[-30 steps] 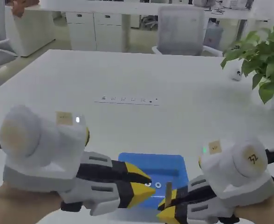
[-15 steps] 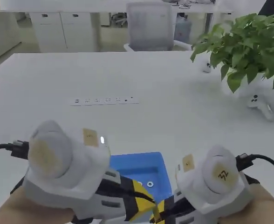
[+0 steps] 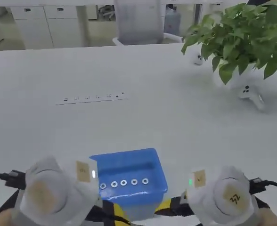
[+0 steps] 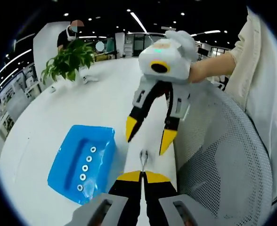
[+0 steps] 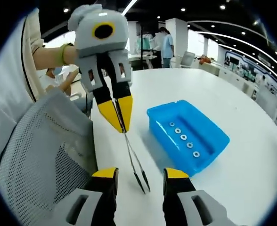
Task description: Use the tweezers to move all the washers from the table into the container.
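A blue container [image 3: 129,162] stands near the table's front edge with several washers [image 3: 124,182] in a row on its floor. In the left gripper view my left gripper [image 4: 142,175] is shut on the tweezers [image 4: 143,159], beside the container [image 4: 65,165]. My right gripper [image 4: 148,137] faces it with its jaws apart. In the right gripper view the left gripper [image 5: 118,112] holds the tweezers [image 5: 131,153], whose tips reach down between the open jaws of my right gripper [image 5: 141,173]. The container [image 5: 202,127] and its washers [image 5: 183,137] lie to the right.
A potted plant [image 3: 242,33] and two small white devices [image 3: 251,94] stand at the far right of the white table [image 3: 176,117]. A row of sockets [image 3: 91,98] is set into the tabletop. A mesh chair [image 4: 223,169] sits just off the table's near edge.
Both grippers have drawn back off the container toward the person. The row of washers inside is now uncovered. The head camera has tilted and shifted as well.
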The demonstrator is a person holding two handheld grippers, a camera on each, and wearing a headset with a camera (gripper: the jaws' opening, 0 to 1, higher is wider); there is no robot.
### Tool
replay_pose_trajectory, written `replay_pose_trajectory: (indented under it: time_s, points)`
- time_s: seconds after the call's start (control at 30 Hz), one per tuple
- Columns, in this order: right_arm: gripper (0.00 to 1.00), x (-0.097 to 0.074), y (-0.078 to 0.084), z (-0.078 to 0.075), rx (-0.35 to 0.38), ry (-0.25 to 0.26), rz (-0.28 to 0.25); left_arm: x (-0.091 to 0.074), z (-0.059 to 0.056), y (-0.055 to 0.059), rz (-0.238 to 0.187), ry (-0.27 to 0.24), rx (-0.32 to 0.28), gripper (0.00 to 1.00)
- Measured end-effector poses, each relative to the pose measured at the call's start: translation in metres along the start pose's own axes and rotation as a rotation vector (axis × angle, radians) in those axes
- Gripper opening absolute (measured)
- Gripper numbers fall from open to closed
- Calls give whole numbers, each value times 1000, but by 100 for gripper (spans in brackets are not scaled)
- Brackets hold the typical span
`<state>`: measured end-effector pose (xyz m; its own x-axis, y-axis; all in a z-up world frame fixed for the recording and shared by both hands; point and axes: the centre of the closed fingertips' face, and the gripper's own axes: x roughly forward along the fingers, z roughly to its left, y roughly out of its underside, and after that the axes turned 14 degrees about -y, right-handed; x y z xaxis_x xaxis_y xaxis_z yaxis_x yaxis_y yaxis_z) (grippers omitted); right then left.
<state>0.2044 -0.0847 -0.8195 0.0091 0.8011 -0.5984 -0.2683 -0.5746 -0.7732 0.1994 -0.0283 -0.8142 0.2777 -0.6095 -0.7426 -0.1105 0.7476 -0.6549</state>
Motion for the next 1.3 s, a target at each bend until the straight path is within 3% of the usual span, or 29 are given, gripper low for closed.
replay_pose_trajectory:
  time_s: [0.2,0.3,0.43,0.57,0.73,0.83,0.9,0.97,1.03,1.1,1.13,1.2,1.3]
  points:
    - [49,-51,9,-7,24,155,-94,13,-6,32,89,0,-12,0]
    - [54,-66,12,-3,10,163,-116,19,-7,41,119,-1,-14,0]
    - [62,-84,8,-1,50,176,-242,26,-10,50,170,-1,-12,0]
    - [63,-94,5,-5,56,217,-305,30,-12,55,210,-1,-3,0]
    - [63,-93,5,-9,53,236,-301,32,-13,60,231,-12,7,0]
    - [64,-92,7,-8,50,224,-296,32,-12,59,227,-23,-19,0]
    - [64,-91,7,-7,57,219,-298,32,-14,57,224,-35,-105,5]
    - [65,-91,6,-8,68,217,-312,29,-11,55,203,-78,-161,16]
    - [65,-92,5,-9,81,217,-328,24,-12,49,143,-116,-250,19]
    - [66,-93,5,-10,93,221,-340,15,-12,38,51,-163,-389,28]
    - [67,-93,4,-11,97,223,-345,6,-11,31,-9,-191,-485,33]
    - [68,-94,1,-10,98,222,-361,-12,-4,23,-113,-263,-619,46]
    - [70,-94,-3,-9,94,224,-384,-42,12,20,-223,-382,-716,59]
